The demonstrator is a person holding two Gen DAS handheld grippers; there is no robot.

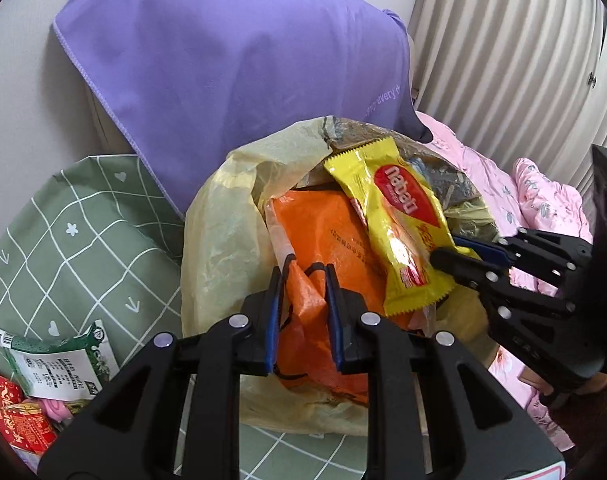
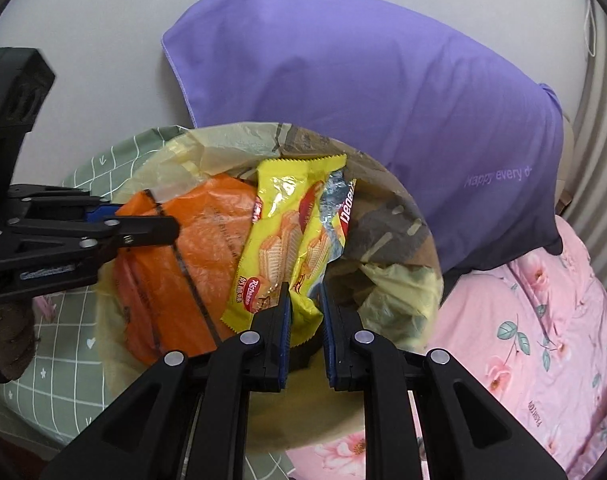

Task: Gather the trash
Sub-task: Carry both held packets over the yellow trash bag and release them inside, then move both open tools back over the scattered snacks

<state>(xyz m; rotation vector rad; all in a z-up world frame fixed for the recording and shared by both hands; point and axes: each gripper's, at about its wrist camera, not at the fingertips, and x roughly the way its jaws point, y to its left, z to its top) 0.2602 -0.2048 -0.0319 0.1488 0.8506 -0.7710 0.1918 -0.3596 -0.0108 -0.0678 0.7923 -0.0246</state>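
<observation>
A bin lined with a pale yellow bag [image 1: 215, 240] [image 2: 399, 280] stands on the bed. Inside lie an orange plastic bag [image 1: 335, 240] [image 2: 191, 256] and a yellow wafer wrapper [image 1: 395, 216] [image 2: 287, 240]. My left gripper [image 1: 303, 276] [image 2: 151, 220] is shut on a fold of the orange bag over the bin's mouth. My right gripper [image 2: 305, 292] [image 1: 443, 252] is shut on the lower end of the yellow wrapper, which stands tilted in the bin.
A purple pillow [image 1: 231, 56] [image 2: 375, 128] leans on the wall behind the bin. A green checked sheet [image 1: 79, 232] lies left, with several loose wrappers [image 1: 43, 376] at its near corner. A pink floral quilt [image 2: 543, 320] lies right.
</observation>
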